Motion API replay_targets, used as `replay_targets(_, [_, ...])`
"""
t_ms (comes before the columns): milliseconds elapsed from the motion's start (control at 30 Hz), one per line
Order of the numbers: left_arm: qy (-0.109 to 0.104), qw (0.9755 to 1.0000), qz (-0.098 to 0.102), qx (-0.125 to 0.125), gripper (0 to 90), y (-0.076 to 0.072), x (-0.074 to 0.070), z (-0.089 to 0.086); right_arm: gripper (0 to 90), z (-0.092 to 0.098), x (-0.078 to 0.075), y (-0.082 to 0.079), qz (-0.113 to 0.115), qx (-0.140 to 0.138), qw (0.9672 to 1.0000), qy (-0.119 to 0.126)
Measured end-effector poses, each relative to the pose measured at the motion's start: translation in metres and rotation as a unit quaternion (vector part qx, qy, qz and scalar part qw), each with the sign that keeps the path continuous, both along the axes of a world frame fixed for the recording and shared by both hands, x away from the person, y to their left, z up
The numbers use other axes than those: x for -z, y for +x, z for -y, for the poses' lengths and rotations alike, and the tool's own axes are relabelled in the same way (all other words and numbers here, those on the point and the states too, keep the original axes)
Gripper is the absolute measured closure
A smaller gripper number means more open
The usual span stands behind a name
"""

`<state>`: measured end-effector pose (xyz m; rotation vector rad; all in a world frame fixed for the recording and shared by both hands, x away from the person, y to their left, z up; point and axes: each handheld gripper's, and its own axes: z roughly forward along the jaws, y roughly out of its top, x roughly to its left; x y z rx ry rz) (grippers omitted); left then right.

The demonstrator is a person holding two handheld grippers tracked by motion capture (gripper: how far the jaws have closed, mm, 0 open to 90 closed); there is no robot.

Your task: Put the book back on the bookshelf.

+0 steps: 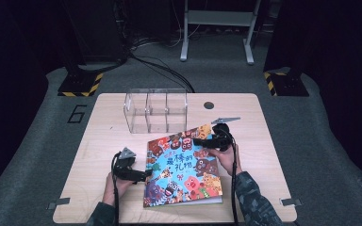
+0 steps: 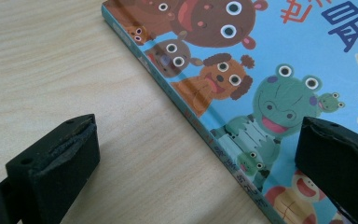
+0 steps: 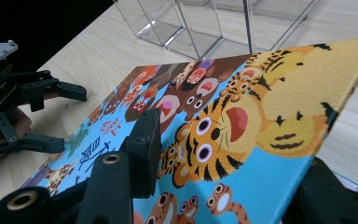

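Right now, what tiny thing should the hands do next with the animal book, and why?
Probably lift the book's gripped edge a little higher. The right gripper is shut on its cover, and that side already tilts up off the table. The left gripper is open, its jaws either side of the book's spine, gripping nothing. The clear box stands just behind, so lift gently.

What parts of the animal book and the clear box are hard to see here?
- Picture book: its underside is hidden in the high view by its own cover.
- Its title: cut off by the top edge in the left gripper view.
- Cover corner inside the right gripper: hidden by the black jaws in the right gripper view.
- Clear box: its top is cut off in the right gripper view.
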<state>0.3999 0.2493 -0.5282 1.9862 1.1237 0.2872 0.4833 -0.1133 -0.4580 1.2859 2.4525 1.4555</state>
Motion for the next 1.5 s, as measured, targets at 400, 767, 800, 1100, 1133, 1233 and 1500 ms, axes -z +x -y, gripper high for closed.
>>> replay_targets(400, [-0.032, 0.9993, -0.017, 0.003, 0.0, 0.003, -0.002, 0.0, 53.2, 0.001, 0.0, -0.004, 0.022, -0.001, 0.9998, 0.001])
replay_targets(767, [-0.06, 0.9978, -0.021, 0.017, 0.0, 0.005, -0.009, 0.002, 53.2, 0.004, -0.002, -0.013, 0.06, -0.002, 0.9981, 0.011])
replay_targets(800, [-0.06, 0.9978, -0.022, 0.02, 0.0, 0.005, -0.01, 0.003, 53.2, 0.004, -0.003, -0.015, 0.065, -0.001, 0.9978, 0.012])
replay_targets(1100, [-0.065, 0.9969, -0.026, 0.036, 0.0, 0.008, -0.014, 0.008, 53.2, 0.007, -0.007, -0.025, 0.096, -0.001, 0.9952, 0.022])
replay_targets(1133, [-0.066, 0.9969, -0.025, 0.035, 0.0, 0.009, -0.014, 0.009, 53.2, 0.007, -0.007, -0.026, 0.099, -0.002, 0.9948, 0.024])
replay_targets(1233, [-0.062, 0.9968, -0.027, 0.042, 0.0, 0.008, -0.016, 0.012, 53.3, 0.008, -0.008, -0.03, 0.109, 0.0, 0.9936, 0.029])
replay_targets(1500, [-0.063, 0.9963, -0.026, 0.052, 0.0, 0.008, -0.019, 0.017, 53.2, 0.009, -0.011, -0.037, 0.133, -0.005, 0.9906, 0.03])
